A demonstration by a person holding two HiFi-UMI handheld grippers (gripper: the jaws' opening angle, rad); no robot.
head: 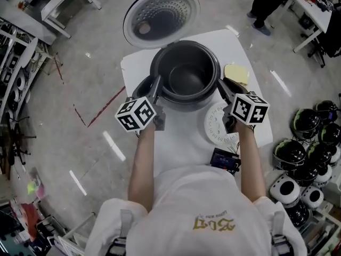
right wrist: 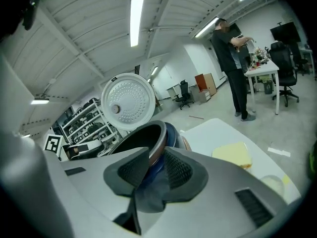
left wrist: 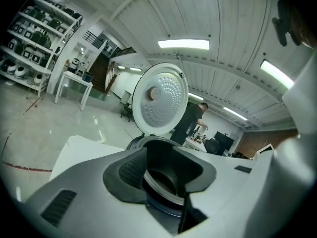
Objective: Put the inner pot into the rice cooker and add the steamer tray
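The inner pot point(head: 186, 79) sits already inside the rice cooker point(head: 143, 87), which stands on the white table point(head: 176, 143) with its lid point(head: 161, 16) raised upright behind it. The left gripper point(left wrist: 161, 170) is at the left side of the pot's rim and the right gripper point(right wrist: 156, 170) at the right side. On each one the jaws stand apart, released; the rim passes between the pads, but they do not press on it. The white steamer tray point(head: 216, 124) lies flat on the table just beside the cooker, under the right gripper. A yellow cloth point(head: 237, 73) lies near the cooker's right side, and a small black device point(head: 225, 160) at the table's near edge
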